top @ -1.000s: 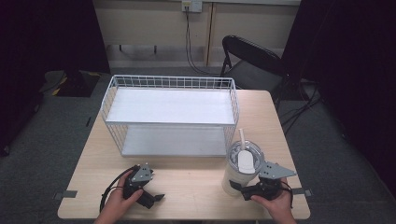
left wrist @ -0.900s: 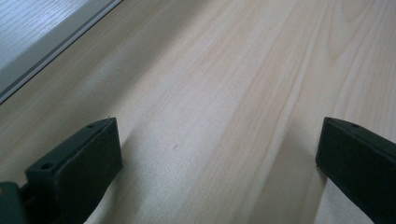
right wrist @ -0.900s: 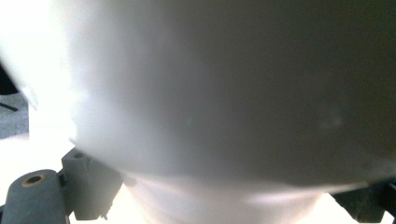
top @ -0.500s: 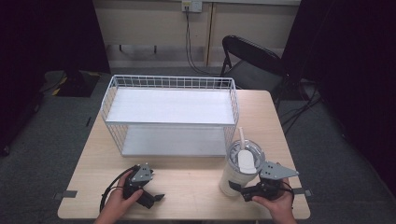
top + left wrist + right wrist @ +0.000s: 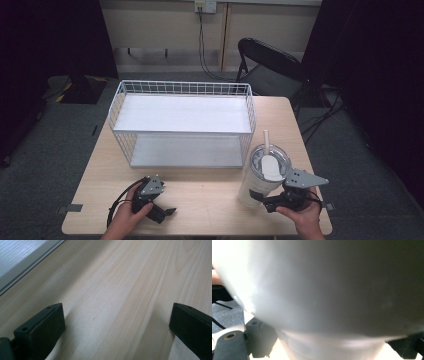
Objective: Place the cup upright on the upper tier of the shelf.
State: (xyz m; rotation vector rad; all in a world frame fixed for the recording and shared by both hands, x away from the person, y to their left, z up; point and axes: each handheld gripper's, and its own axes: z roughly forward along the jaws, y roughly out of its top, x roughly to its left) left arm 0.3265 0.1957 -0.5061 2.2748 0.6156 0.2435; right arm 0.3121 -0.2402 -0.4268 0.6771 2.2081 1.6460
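The table (image 5: 200, 197) is carrying a white wire basket (image 5: 182, 122) with two white shelves across its far half; both shelves are sitting bare.

The tumbler (image 5: 262, 175) is standing upright at the near right of the table, just off the basket's near right corner and apart from it. It's tall and white, tapering to a narrow base, with a clear lid and a straw sticking up. I'm judging it rigid and hard-walled, so it isn't going to give under the jaws. The finish is looking smooth and glossy in the right gripper view, so expect it to be slippery. I can't tell how full it is; treat it as top-heavy, since the wide part is up high.

Your right gripper (image 5: 275, 202) is sitting low against the tumbler's near side, jaws straddling the narrow base section. In the right gripper view the tumbler (image 5: 329, 290) is looming right over the lens, with a jaw on each flank. I can't tell whether the pads are actually clamping yet.

Where you're holding is workable, but the taper there is inviting slip. A grip where the wall runs straighter, squeezing square across, is looking safer.

Your left gripper (image 5: 159, 210) is resting at the near left, jaws spread wide over bare wood, holding nothing.
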